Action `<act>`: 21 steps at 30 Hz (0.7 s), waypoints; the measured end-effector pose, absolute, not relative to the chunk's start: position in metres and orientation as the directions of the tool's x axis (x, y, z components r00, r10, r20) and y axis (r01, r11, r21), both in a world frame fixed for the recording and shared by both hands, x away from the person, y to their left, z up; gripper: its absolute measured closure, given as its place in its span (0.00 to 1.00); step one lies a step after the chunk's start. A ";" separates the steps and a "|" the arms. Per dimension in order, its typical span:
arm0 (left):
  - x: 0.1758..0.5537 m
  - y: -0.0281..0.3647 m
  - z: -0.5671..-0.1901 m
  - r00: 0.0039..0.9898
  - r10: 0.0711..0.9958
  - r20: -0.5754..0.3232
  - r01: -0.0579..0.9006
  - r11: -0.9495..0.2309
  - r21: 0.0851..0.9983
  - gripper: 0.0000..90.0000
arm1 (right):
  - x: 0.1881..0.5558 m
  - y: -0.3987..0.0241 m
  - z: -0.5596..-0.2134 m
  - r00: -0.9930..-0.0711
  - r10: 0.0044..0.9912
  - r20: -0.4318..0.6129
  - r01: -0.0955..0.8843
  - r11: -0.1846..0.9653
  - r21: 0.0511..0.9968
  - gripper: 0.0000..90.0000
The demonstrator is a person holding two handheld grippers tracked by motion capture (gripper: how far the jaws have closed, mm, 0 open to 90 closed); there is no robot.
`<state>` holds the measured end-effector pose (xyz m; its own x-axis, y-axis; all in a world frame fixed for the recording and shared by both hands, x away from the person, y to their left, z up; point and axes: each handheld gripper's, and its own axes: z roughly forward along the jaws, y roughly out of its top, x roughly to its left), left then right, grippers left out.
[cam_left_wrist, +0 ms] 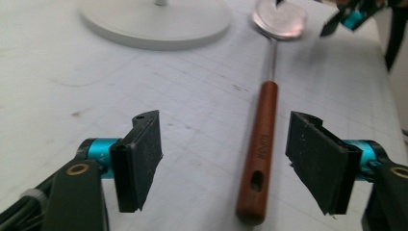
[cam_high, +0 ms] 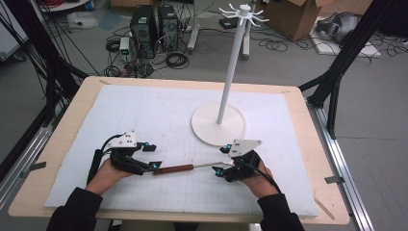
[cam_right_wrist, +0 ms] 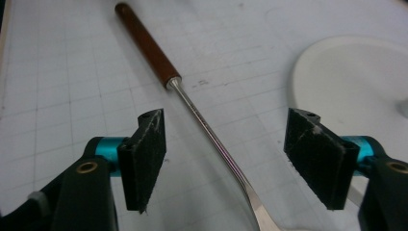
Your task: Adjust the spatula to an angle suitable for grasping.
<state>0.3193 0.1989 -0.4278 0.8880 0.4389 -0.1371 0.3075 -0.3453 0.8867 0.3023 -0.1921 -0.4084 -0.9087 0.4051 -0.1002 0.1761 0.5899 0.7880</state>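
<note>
High view first: at the left of the white gridded mat (cam_high: 144,110) that covers the wooden table (cam_high: 308,144), near its front edge, the left gripper (cam_high: 153,156) lies low in the person's left hand (cam_high: 103,175), its jaws pointing toward the mat's middle. In the left gripper view those jaws stand wide apart, and the brown wooden handle of the spoon (cam_left_wrist: 260,149) lies flat on the mat between them, nearer the right-hand pad, with neither pad touching it. The spoon (cam_high: 175,168) stretches along the front part of the mat, handle end at the left gripper, thin metal shaft running right. Behind it, past the mat's middle toward the far edge, stands the white rack (cam_high: 231,72) on its round base. At the spoon's right end the right gripper (cam_high: 220,161), in the right hand (cam_high: 257,185), also stands wide; the right gripper view shows the shaft (cam_right_wrist: 211,139) passing between the pads, clear of both.
</note>
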 end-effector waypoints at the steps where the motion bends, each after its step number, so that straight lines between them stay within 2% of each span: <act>1: 0.318 0.205 -0.428 0.874 0.465 -0.141 0.311 -0.311 0.898 0.32 | 0.307 -0.188 -0.410 -0.919 0.384 -0.094 0.176 0.610 0.773 0.37; 6: 0.313 0.222 -0.430 0.830 0.546 -0.117 0.297 -0.256 0.920 0.28 | 0.329 -0.172 -0.419 -0.961 0.272 -0.048 0.166 0.706 0.688 0.47; 14: 0.311 0.225 -0.438 0.819 0.561 -0.122 0.315 -0.261 0.913 0.28 | 0.346 -0.159 -0.430 -0.984 0.179 -0.011 0.139 0.796 0.589 0.65; 15: 0.311 0.225 -0.438 0.819 0.561 -0.122 0.315 -0.261 0.913 0.29 | 0.346 -0.159 -0.430 -0.984 0.179 -0.011 0.139 0.796 0.589 0.65; 16: 0.311 0.225 -0.438 0.819 0.561 -0.124 0.316 -0.259 0.913 0.29 | 0.348 -0.159 -0.430 -0.987 0.161 -0.020 0.117 0.791 0.601 0.76; 18: 0.311 0.225 -0.438 0.819 0.561 -0.124 0.315 -0.257 0.913 0.29 | 0.348 -0.160 -0.430 -0.989 0.151 -0.011 0.114 0.790 0.603 0.82; 21: 0.311 0.225 -0.438 0.816 0.564 -0.125 0.318 -0.258 0.912 0.30 | 0.346 -0.159 -0.429 -0.988 0.151 -0.017 0.111 0.794 0.598 0.83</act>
